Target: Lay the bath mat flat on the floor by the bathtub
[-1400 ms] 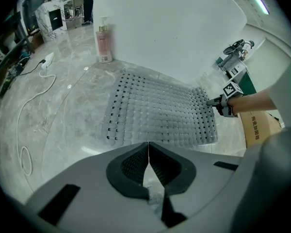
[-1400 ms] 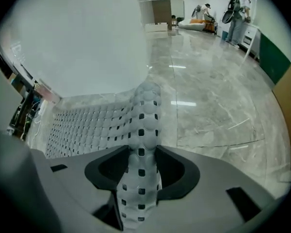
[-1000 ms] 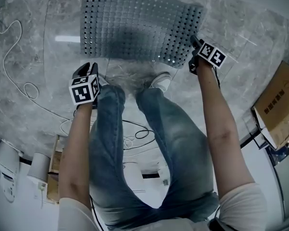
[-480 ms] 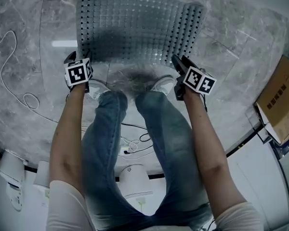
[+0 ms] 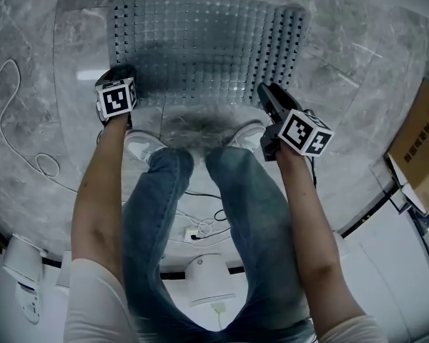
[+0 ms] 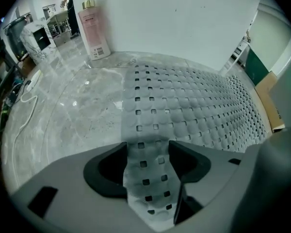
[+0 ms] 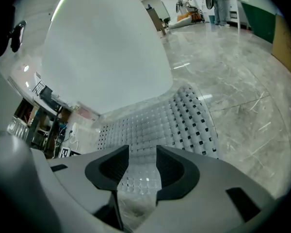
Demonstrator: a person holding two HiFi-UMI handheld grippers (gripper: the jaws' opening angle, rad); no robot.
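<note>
The grey perforated bath mat (image 5: 207,41) lies spread on the marble floor in front of the white bathtub (image 6: 184,23). My left gripper (image 5: 121,73) is at the mat's near left corner. Its jaws stand wide, and a strip of the mat (image 6: 148,130) runs between them without being pinched. My right gripper (image 5: 264,90) is at the mat's near right edge. Its jaws are closing, and the mat (image 7: 155,120) shows in the gap between them, with the pads not pressing on it. The tub's curved white side (image 7: 111,47) rises just behind the mat.
A pink pump bottle (image 6: 93,28) stands by the tub at the mat's far left. A white cable (image 5: 14,120) loops over the floor on the left. A cardboard box (image 5: 422,148) leans at the right. The person's shoes (image 5: 143,145) stand just short of the mat.
My left gripper has moved forward from beside the knee to the mat's near left corner. My right gripper has drawn back from the mat's right corner to its near edge.
</note>
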